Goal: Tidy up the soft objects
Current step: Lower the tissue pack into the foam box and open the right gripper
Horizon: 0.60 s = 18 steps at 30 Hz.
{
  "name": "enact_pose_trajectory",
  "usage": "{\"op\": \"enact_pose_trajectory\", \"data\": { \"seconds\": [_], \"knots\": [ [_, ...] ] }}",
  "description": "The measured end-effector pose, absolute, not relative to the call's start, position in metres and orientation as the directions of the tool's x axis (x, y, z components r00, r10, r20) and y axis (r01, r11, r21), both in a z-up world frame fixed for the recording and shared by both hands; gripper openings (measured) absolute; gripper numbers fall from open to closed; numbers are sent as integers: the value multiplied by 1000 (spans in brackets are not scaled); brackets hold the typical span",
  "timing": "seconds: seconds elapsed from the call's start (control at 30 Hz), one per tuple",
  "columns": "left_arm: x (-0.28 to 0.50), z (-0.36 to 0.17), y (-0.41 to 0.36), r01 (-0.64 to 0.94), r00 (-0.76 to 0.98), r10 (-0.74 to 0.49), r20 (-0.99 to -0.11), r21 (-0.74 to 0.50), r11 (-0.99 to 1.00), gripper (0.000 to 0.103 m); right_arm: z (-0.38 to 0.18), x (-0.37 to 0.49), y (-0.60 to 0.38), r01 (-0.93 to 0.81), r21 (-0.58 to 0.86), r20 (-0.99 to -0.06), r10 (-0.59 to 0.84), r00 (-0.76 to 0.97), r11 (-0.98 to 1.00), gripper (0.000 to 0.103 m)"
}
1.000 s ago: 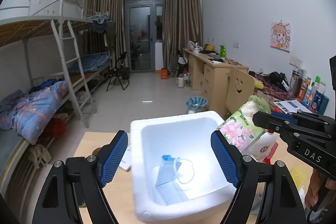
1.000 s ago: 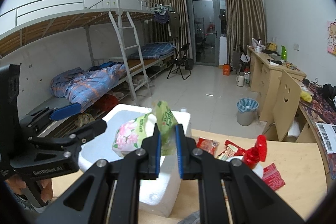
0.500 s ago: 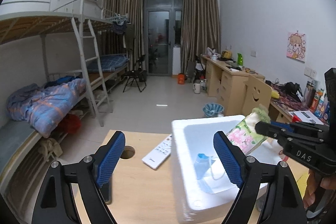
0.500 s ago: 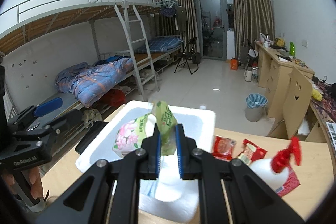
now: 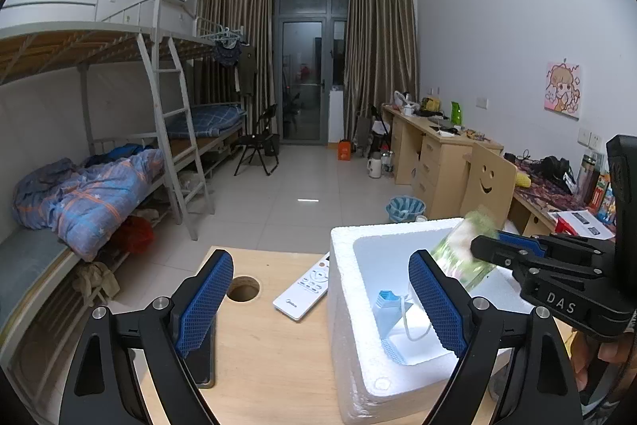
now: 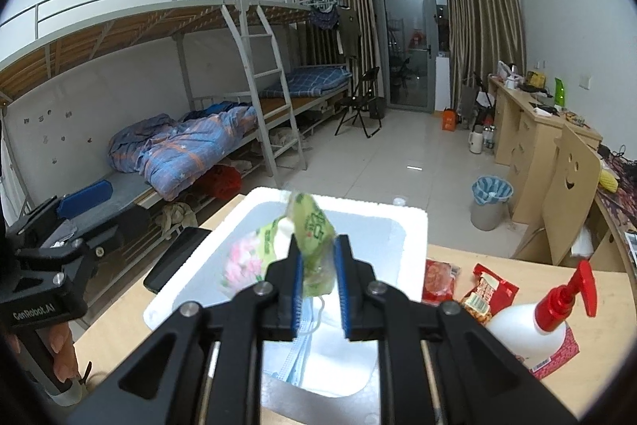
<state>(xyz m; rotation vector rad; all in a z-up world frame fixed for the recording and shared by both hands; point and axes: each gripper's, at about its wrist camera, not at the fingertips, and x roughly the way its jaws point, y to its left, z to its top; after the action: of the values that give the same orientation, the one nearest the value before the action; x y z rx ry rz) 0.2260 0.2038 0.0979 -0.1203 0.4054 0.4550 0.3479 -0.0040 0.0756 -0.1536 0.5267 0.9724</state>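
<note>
Blurring green-and-pink flowered tissue pack point(image 6: 278, 249) hangs over white foam box point(image 6: 414, 226).

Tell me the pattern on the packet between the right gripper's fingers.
Green packet with pink flowers printed on its white side; clearest in the right wrist view.

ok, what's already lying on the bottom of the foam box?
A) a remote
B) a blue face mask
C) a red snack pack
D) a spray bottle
B: a blue face mask with its white ear loop lies on the floor of the foam box; the right wrist view shows it there too, under the tissue pack.
</note>
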Motion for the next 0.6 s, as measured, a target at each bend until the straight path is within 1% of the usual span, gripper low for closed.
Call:
{"op": "enact_pose_trajectory", "data": {
  "seconds": [0.03,0.07,0.13,0.2,0.23,0.3,0.53,0.57,0.6],
  "knots": [
    [226,98,204,-449,821,401,-405,-25,893,90,76,349,-4,-816,105,-493,743,453,568,35],
    [225,98,204,-449,823,401,-402,-29,893,90,75,347,-4,-815,103,-493,741,456,571,41],
    [222,100,206,-451,825,402,-397,-33,892,90,76,346,-5,-811,98,-489,738,465,576,66],
    [221,100,206,-449,826,400,-397,-34,893,91,78,344,-7,-806,90,-474,737,482,585,75],
    [221,100,206,-448,826,399,-398,-33,893,91,79,342,-8,-809,81,-473,737,482,582,78],
    [220,100,208,-449,825,399,-401,-35,893,91,80,341,-9,-812,65,-473,734,487,580,80],
    [220,101,209,-449,825,400,-400,-34,893,91,81,344,-8,-812,78,-483,735,476,578,82],
    [220,101,208,-449,824,400,-402,-33,893,91,81,344,-9,-811,81,-484,734,477,580,82],
    [221,102,208,-448,824,398,-404,-34,893,91,82,344,-11,-810,82,-484,733,477,581,86]
  ]
}}
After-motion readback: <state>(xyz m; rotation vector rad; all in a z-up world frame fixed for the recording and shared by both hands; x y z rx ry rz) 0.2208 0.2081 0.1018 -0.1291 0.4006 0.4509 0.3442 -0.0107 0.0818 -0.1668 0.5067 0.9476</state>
